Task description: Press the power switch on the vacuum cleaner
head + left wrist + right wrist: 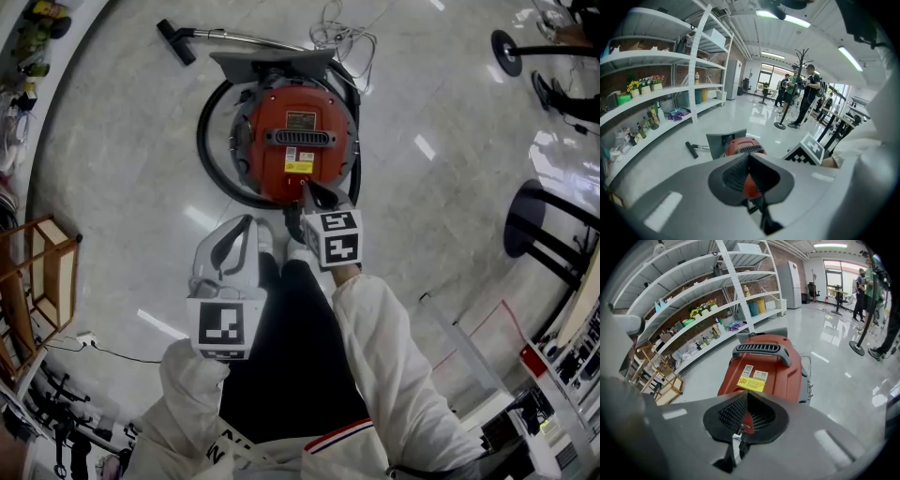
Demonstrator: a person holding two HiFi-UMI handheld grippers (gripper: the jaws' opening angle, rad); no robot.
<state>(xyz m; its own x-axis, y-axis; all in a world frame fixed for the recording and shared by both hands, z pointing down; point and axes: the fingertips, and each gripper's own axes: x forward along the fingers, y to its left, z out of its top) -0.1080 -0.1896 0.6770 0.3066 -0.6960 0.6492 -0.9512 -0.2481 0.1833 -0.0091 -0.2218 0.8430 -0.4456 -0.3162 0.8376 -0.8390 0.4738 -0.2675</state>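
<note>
Sitting on the floor just ahead of the person's feet, the vacuum cleaner (298,141) is a hard-shell red canister w/ a dark grille handle (761,350) on top. Prob. heavy & stiff enough not to slide under a poke. No grasp needed; a firm tip press should do, tho the switch itself can't be made out. Right gripper (314,192): jaws shut together, empty, tip at the near rim by the yellow label (751,384). Left gripper (246,225) hangs nearer the person, jaws also closed on nothing. Black hose (208,159) loops round the body. Polished floor (122,187), likely slick; shelves (656,84) along the wall, people well off.
</note>
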